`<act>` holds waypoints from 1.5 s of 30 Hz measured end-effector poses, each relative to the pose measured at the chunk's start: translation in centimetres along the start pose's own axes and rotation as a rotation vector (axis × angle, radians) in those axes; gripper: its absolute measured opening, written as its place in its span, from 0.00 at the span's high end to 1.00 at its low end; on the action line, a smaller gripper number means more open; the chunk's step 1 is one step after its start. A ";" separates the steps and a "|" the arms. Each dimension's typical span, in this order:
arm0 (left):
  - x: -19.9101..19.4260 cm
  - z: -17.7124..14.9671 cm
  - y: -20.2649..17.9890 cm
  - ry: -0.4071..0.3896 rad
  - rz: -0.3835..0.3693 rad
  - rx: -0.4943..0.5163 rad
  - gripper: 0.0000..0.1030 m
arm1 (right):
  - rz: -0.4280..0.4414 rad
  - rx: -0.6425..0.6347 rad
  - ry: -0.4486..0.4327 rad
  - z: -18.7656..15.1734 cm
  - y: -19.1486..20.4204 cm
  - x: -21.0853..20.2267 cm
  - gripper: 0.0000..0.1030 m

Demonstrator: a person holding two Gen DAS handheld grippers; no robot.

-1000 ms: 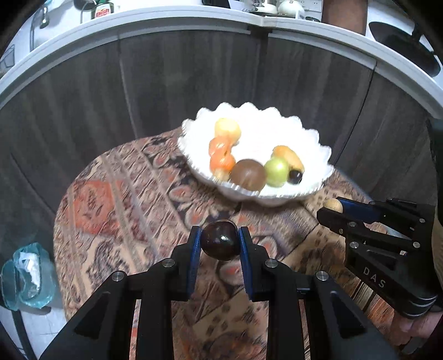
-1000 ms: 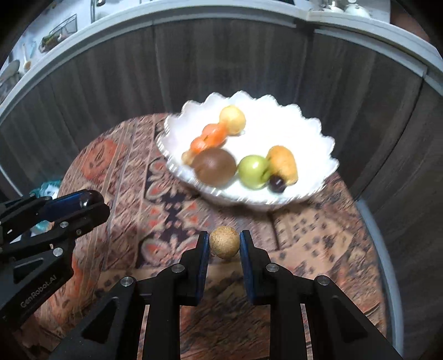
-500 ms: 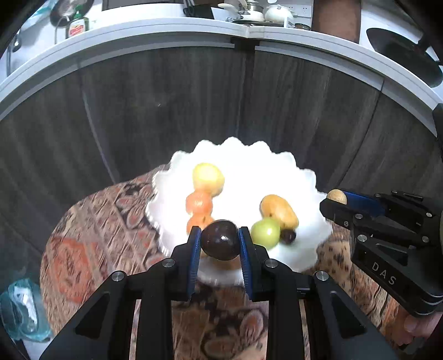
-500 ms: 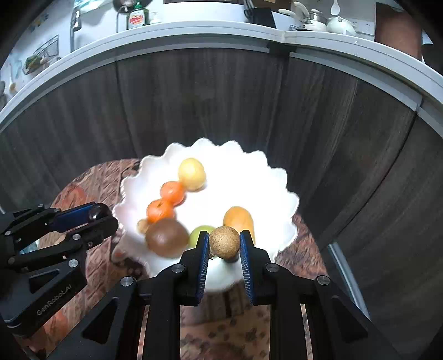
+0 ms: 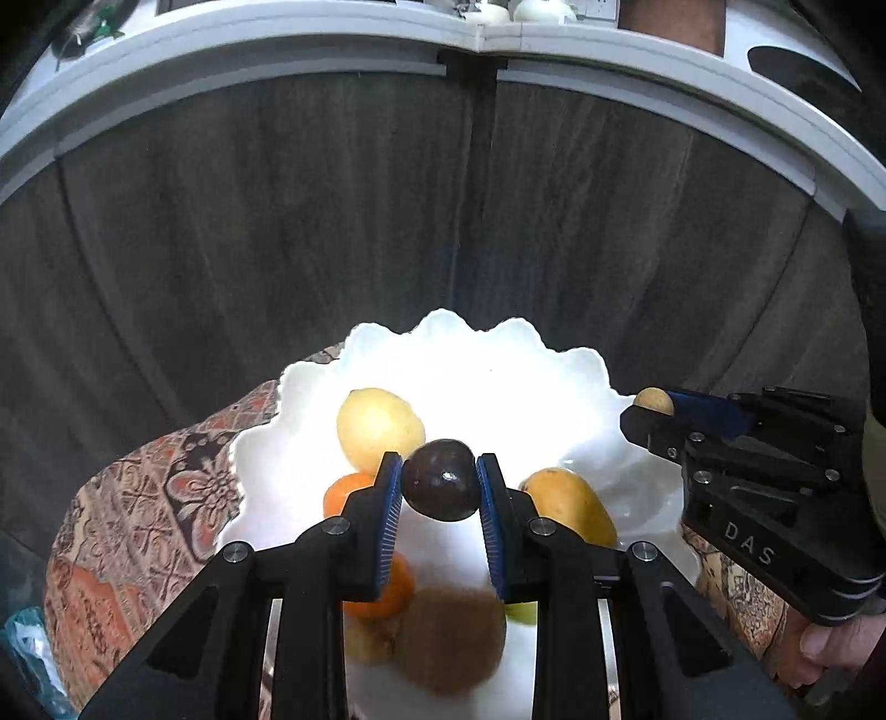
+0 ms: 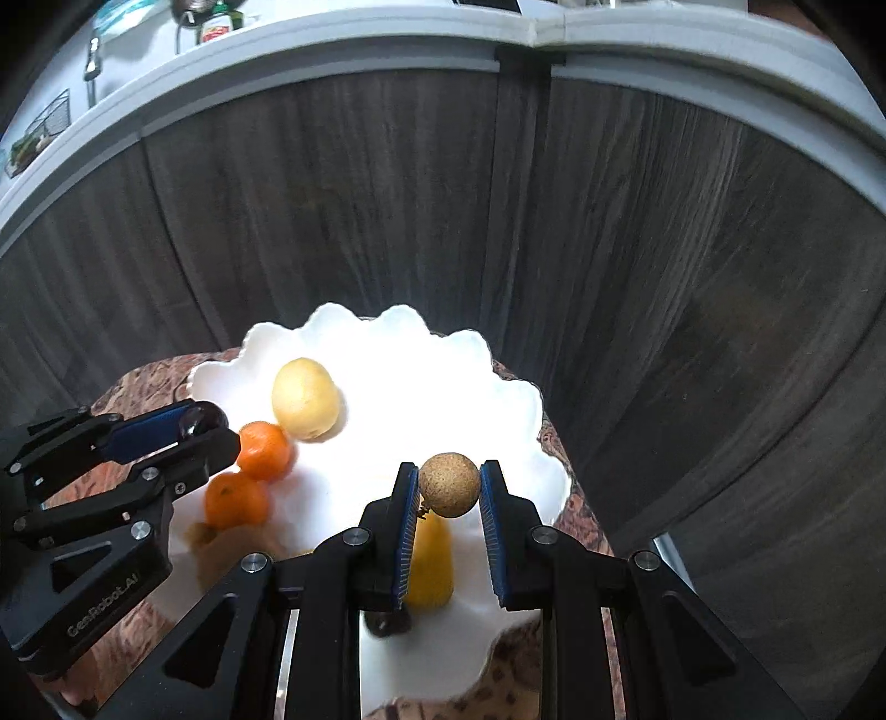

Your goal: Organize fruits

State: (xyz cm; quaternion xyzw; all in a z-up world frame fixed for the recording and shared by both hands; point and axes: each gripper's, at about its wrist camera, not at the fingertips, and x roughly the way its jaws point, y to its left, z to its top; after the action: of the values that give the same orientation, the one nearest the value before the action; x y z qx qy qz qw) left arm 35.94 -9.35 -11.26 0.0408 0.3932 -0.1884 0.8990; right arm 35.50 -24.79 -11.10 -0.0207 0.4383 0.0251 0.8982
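Note:
My left gripper (image 5: 438,487) is shut on a dark purple round fruit (image 5: 440,486) and holds it above the white scalloped bowl (image 5: 487,360). My right gripper (image 6: 447,486) is shut on a small tan round fruit (image 6: 448,484), also above the bowl (image 6: 443,387). In the bowl lie a pale yellow fruit (image 5: 379,425), two oranges (image 6: 264,450), a yellow-orange mango (image 5: 570,512), a brown kiwi (image 5: 451,639) and a green fruit (image 5: 521,612). The right gripper shows at the right of the left wrist view (image 5: 648,412); the left gripper shows at the left of the right wrist view (image 6: 202,429).
The bowl stands on a small table with a patterned cloth (image 5: 155,498). Dark wood cabinet doors (image 5: 332,221) rise close behind, under a white counter edge (image 5: 277,33). A blue-green plastic bag (image 5: 27,659) lies on the floor at the lower left.
Both grippers have moved forward and over the bowl with their fruits still held; the bowl now lies under and just ahead of the fingers.

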 end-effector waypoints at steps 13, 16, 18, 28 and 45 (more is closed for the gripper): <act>1.6 -0.2 0.4 0.029 0.057 -0.005 0.46 | -0.034 -0.017 0.015 0.2 -0.4 1.9 0.69; 0.9 -0.2 0.7 0.016 0.092 -0.009 0.36 | -0.057 -0.017 -0.003 0.2 -0.3 1.4 0.52; 0.3 -0.3 0.7 0.006 0.116 -0.006 0.35 | -0.079 -0.012 -0.022 0.1 -0.2 0.7 0.33; -4.3 -1.9 1.1 -0.015 0.190 -0.036 0.19 | -0.107 0.028 -0.068 -0.2 0.7 -3.3 0.12; -15.1 -6.6 -1.5 -0.083 0.260 -0.056 0.16 | -0.099 0.082 -0.119 -5.1 2.4 -13.4 0.10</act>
State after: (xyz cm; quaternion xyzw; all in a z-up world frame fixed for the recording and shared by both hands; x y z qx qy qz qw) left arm 21.50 -4.67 -4.78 0.0584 0.3523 -0.0607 0.9321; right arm 23.05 -23.05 -3.69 -0.0038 0.3833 -0.0362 0.9229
